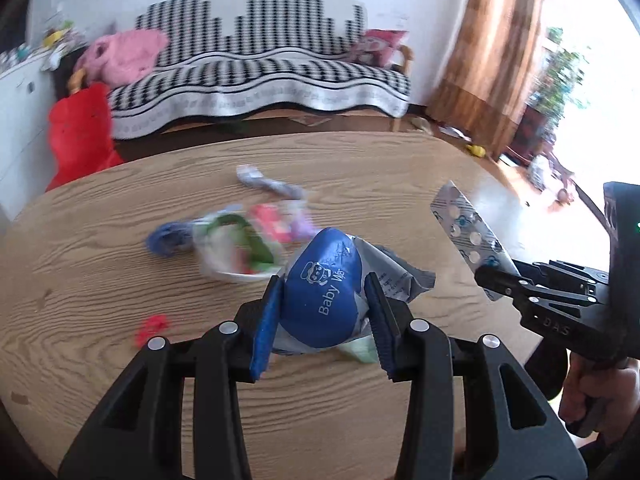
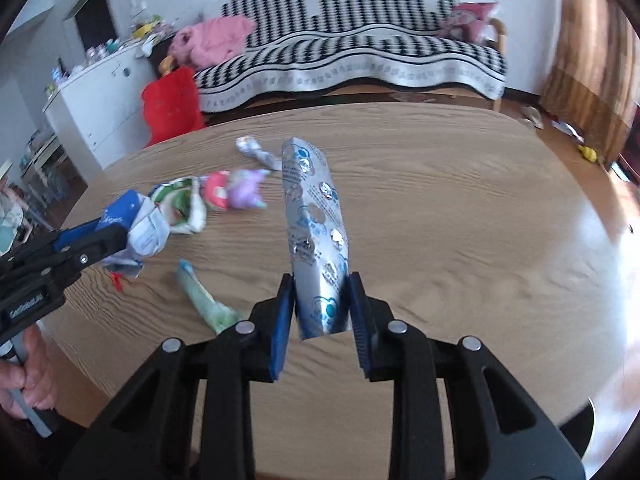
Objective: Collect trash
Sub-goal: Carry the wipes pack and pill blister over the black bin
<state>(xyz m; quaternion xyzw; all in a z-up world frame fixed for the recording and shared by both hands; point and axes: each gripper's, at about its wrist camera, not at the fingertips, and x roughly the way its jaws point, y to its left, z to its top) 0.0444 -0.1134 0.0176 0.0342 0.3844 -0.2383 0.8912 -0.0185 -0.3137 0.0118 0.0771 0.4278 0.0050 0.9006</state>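
Left wrist view: my left gripper [image 1: 324,312] pinches a crumpled blue baby-wipes packet [image 1: 320,296] between its blue pads, held above the wooden table [image 1: 100,272]. Off to the right, my right gripper [image 1: 490,280] clamps one end of a silver blister pack [image 1: 466,232], which sticks up at a slant. In the right wrist view that blister pack [image 2: 316,232] stands nearly upright between the pads, bowed. More trash lies on the table: a white-and-green wrapper [image 2: 180,208], a pink and purple piece [image 2: 236,194], a crumpled foil scrap [image 2: 256,152] and a pale green wrapper [image 2: 208,300] nearest me.
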